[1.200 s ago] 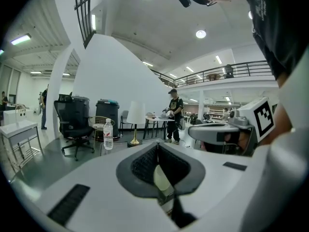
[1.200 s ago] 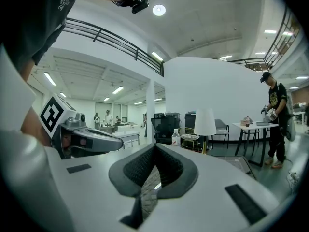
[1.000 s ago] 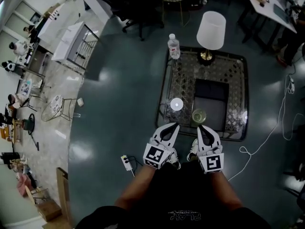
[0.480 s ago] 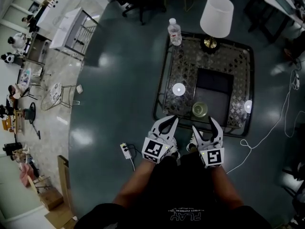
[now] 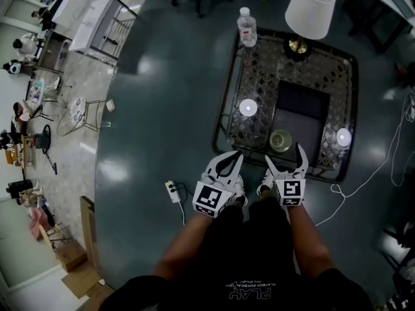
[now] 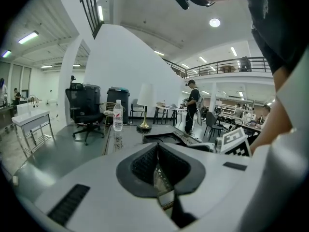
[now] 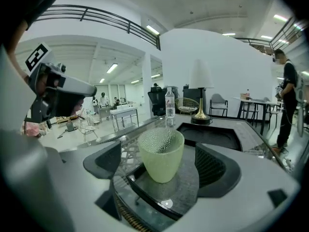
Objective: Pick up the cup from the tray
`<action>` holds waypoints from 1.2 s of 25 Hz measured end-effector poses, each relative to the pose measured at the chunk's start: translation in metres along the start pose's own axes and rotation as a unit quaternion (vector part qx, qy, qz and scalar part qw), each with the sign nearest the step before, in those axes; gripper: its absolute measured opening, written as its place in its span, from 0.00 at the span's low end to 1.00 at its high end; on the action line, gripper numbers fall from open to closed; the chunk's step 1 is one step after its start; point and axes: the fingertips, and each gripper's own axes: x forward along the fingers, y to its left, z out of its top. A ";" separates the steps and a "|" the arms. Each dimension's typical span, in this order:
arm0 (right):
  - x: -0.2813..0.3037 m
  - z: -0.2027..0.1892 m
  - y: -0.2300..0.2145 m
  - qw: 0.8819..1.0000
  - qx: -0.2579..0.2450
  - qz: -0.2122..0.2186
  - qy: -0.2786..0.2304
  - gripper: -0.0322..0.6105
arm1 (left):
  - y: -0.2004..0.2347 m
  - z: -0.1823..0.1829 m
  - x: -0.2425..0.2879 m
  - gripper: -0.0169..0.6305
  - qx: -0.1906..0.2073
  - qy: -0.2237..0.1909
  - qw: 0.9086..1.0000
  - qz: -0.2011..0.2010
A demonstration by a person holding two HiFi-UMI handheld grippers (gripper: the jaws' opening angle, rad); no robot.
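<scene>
A pale green textured cup (image 5: 281, 140) stands upright on the near left corner of a dark tray (image 5: 305, 102) set on a glass table. My right gripper (image 5: 285, 155) is just short of the cup, at the table's near edge. In the right gripper view the cup (image 7: 161, 149) stands between the two jaws, with a gap on each side. The right gripper's (image 7: 160, 164) jaws are opening and touch nothing. My left gripper (image 5: 232, 158) hovers beside it on the left, over the table's edge. In its own view the left gripper (image 6: 157, 149) is shut and holds nothing.
The glass table (image 5: 259, 76) with a patterned metal frame also carries a water bottle (image 5: 247, 28) and a white-shaded lamp (image 5: 310, 8) at its far end. A power strip (image 5: 172, 190) and a white cable (image 5: 389, 167) lie on the floor. Chairs and desks stand further off.
The right gripper's jaws went from shut to spread wide, with the cup now between them. Both grippers edged toward the table. The cup has stayed in place.
</scene>
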 end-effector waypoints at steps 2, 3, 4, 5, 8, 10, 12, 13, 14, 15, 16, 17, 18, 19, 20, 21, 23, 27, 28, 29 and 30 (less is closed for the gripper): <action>0.010 -0.008 -0.002 1.000 0.003 0.002 0.009 0.76 | 0.002 -0.004 -0.003 0.04 -0.001 0.001 1.000 0.007; 0.014 -0.011 -0.004 1.000 0.004 0.002 0.013 0.76 | 0.003 -0.006 -0.006 0.04 -0.003 0.003 1.000 0.010; 0.018 -0.013 -0.005 1.000 0.005 0.002 0.015 0.76 | 0.004 -0.009 -0.008 0.04 -0.004 0.005 1.000 0.014; 0.021 -0.014 -0.006 1.000 0.005 0.002 0.017 0.76 | 0.005 -0.011 -0.010 0.04 -0.004 0.007 1.000 0.017; 0.032 -0.015 -0.007 1.000 0.006 0.006 0.022 0.76 | 0.008 -0.011 -0.015 0.04 -0.007 0.007 1.000 0.027; 0.039 -0.016 -0.005 1.000 0.004 0.013 0.023 0.76 | 0.011 -0.014 -0.018 0.04 -0.011 0.008 0.999 0.035; 0.045 -0.017 -0.005 1.000 0.003 0.015 0.028 0.76 | 0.012 -0.018 -0.020 0.04 -0.013 0.011 0.999 0.041; 0.047 -0.017 -0.006 0.999 0.003 0.015 0.030 0.76 | 0.012 -0.019 -0.021 0.04 -0.014 0.011 0.999 0.043; 0.048 -0.017 -0.006 0.999 0.004 0.015 0.031 0.76 | 0.012 -0.020 -0.021 0.04 -0.015 0.011 0.999 0.045; 0.049 -0.018 -0.006 0.999 0.005 0.015 0.032 0.76 | 0.012 -0.020 -0.022 0.04 -0.016 0.011 0.999 0.046; 0.050 -0.018 -0.006 0.999 0.005 0.016 0.032 0.76 | 0.011 -0.019 -0.022 0.04 -0.018 0.010 0.999 0.047; 0.050 -0.017 -0.006 0.999 0.004 0.018 0.032 0.76 | 0.010 -0.019 -0.022 0.04 -0.019 0.010 0.999 0.046; 0.051 -0.016 -0.005 0.999 0.001 0.020 0.032 0.76 | 0.010 -0.019 -0.022 0.04 -0.019 0.010 0.999 0.046; 0.052 -0.015 -0.005 0.999 -0.003 0.021 0.032 0.76 | 0.010 -0.020 -0.022 0.04 -0.018 0.011 0.999 0.047; 0.052 -0.014 -0.004 0.999 -0.007 0.023 0.032 0.76 | 0.010 -0.020 -0.022 0.04 -0.019 0.011 0.999 0.047; 0.054 -0.013 -0.003 0.999 -0.010 0.025 0.032 0.76 | 0.010 -0.021 -0.021 0.04 -0.020 0.012 0.999 0.048; 0.057 -0.011 -0.003 0.999 -0.012 0.027 0.033 0.75 | 0.011 -0.024 -0.019 0.04 -0.021 0.014 0.998 0.049; 0.061 -0.010 -0.007 0.999 -0.014 0.019 0.034 0.68 | 0.012 -0.028 -0.016 0.04 -0.023 0.018 0.998 0.048; 0.061 -0.009 -0.008 0.999 -0.015 0.019 0.033 0.68 | 0.012 -0.028 -0.016 0.04 -0.023 0.018 0.998 0.047; 0.062 -0.009 -0.009 0.999 -0.017 0.019 0.031 0.68 | 0.012 -0.028 -0.016 0.04 -0.023 0.018 0.998 0.047; 0.063 -0.009 -0.010 0.999 -0.018 0.020 0.029 0.68 | 0.012 -0.029 -0.015 0.04 -0.023 0.018 0.998 0.047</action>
